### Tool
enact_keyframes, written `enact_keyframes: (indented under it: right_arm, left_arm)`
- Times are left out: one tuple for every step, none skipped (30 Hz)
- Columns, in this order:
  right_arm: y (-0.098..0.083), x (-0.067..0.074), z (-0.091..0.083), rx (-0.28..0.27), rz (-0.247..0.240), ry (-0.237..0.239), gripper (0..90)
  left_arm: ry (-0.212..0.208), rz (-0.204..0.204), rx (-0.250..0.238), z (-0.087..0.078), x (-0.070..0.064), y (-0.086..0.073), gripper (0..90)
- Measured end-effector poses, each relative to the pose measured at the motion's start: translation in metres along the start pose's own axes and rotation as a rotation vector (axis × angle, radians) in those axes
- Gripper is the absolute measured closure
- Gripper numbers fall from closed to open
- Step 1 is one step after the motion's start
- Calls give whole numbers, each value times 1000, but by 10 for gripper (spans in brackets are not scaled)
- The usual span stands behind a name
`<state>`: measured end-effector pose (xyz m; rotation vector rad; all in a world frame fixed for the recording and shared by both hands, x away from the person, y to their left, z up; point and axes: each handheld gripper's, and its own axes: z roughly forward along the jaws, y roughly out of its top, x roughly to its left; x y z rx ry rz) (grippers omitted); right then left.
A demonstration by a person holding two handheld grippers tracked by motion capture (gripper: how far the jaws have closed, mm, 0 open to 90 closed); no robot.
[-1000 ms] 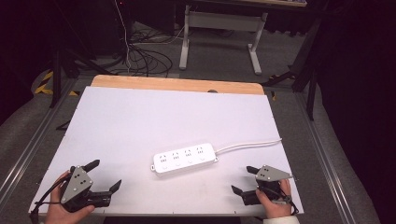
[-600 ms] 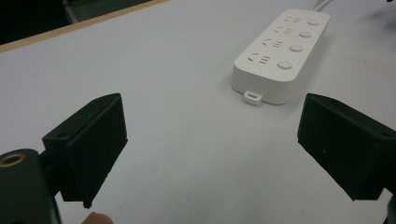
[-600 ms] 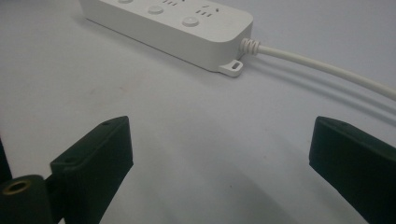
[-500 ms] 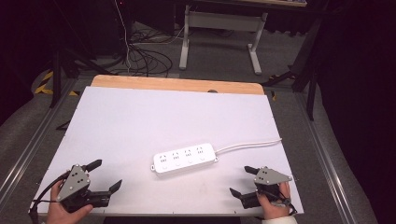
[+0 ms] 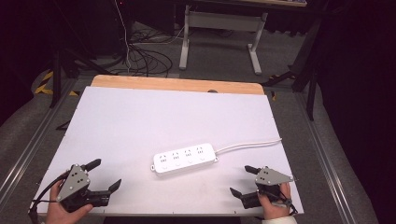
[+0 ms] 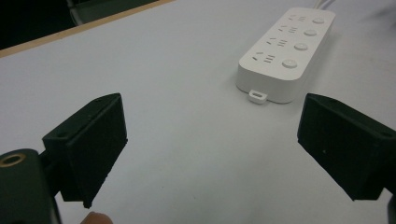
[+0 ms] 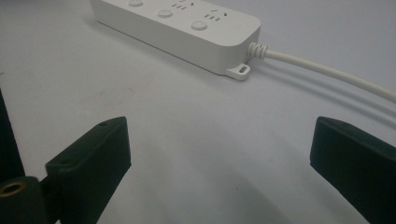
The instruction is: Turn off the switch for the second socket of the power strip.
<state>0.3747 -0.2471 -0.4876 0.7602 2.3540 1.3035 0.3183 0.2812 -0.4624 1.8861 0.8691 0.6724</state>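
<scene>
Tool jaws stand wide apart on both sides: in the high view the left tool (image 5: 106, 175) and right tool (image 5: 243, 181) rest near the table's (image 5: 140, 116) front edge, each well apart from the power strip (image 5: 185, 158) lying mid-table. Left gripper view: the power strip's (image 6: 285, 53) plain end faces it. Right gripper view: its cord (image 7: 327, 72) end is nearest. Judging from this, the reach is only starting; next, one tool must close in on the strip.

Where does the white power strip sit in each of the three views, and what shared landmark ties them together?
High view: power strip lies just below the table's middle, between the two grippers.
Left gripper view: upper right, its cable-free end with a small tab nearest the jaws.
Right gripper view: top, left of centre.
Shared landmark: its white cable, leaving the strip's end.
</scene>
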Motion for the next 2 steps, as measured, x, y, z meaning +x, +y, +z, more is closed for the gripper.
enact_keyframes:
  right_arm:
    - [0, 0, 0, 0, 1, -1, 55]
    - [0, 0, 0, -3, 2, 0, 55]
  left_arm:
    - [1, 0, 1, 0, 0, 0, 88]
    - [0, 1, 2, 0, 0, 0, 87]
